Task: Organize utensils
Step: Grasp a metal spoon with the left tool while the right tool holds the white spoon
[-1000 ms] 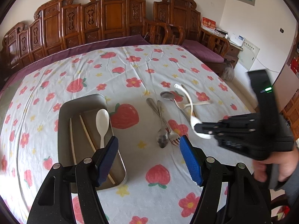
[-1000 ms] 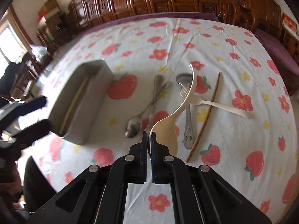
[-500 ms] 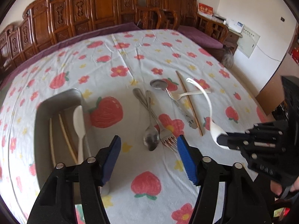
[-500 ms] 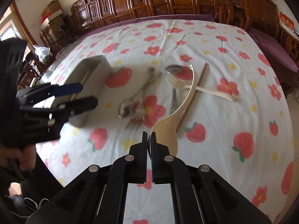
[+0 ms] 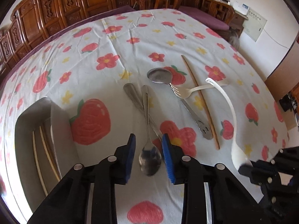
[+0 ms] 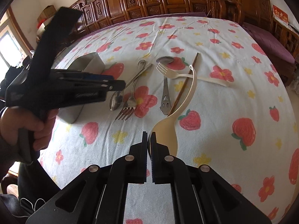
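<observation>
A: The tabletop is giving plenty of bare flowered cloth toward twelve o'clock in the left wrist view, and the metal tray is sitting at about eight o'clock with its near wall toward the cutlery.

B: Its rim looks like the one edge to clear, then. What is lying inside?

A: Pale chopsticks are lying along its floor. Right of it, the wooden chopstick is running from one o'clock down toward four, with the white plastic fork crossing it.

B: And the metal spoon?

A: The metal spoon is lying bowl-down at six o'clock, its handle crossing the metal fork. The left tool is standing open, fingers on either side of that bowl and not yet touching it.

B: I'd guess it is stiff, light and slippery on the pads; the neck just above the bowl looks the better hold, since the crossed handles may drag along.

A: The right tool is pinching the edge of the white spoon bowl, clamped tight, handle arching up toward twelve o'clock. Probably light plastic, likely to swivel.
</observation>
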{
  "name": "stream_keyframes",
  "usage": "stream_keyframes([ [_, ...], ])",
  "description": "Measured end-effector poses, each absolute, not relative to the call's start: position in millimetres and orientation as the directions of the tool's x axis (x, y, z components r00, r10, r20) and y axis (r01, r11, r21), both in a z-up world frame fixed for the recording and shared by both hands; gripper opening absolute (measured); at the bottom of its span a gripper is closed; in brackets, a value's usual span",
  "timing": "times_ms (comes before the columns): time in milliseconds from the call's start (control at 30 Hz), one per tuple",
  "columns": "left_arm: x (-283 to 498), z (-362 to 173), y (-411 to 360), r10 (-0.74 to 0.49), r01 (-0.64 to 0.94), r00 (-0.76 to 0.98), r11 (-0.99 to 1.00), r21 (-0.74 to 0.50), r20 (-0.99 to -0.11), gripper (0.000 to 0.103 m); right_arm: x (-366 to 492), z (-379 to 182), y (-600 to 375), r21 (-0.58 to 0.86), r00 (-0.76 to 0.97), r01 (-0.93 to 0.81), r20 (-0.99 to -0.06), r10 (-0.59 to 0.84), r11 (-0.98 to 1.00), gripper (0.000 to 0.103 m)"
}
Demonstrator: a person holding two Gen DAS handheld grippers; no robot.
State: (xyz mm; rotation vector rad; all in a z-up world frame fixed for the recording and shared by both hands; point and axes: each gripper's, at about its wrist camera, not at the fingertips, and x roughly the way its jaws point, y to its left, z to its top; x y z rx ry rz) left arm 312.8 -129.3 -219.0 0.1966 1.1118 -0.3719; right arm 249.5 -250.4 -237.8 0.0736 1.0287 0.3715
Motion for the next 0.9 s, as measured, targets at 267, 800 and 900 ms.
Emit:
stream_keyframes([
  [267, 325, -237, -131, -0.184, 0.371, 0.348, 0.928, -0.045, -0.919, 0.022, 248, -237, -250, 0.249, 0.456, -0.276, -0.816, 0.354, 0.928, 0.004],
  [800, 326, -233, -124, -0.212, 0.349, 0.345, 0.933, -0.085, -0.915, 0.004, 246, -237, -242, 0.237, 0.442, -0.288, -0.827, 0.348, 0.928, 0.004],
  [900, 321, -227, -120, -0.220, 0.347, 0.361, 0.934, -0.088, -0.907, 0.004, 247, -234, -239, 0.231, 0.445, -0.292, -0.826, 0.345, 0.928, 0.004],
])
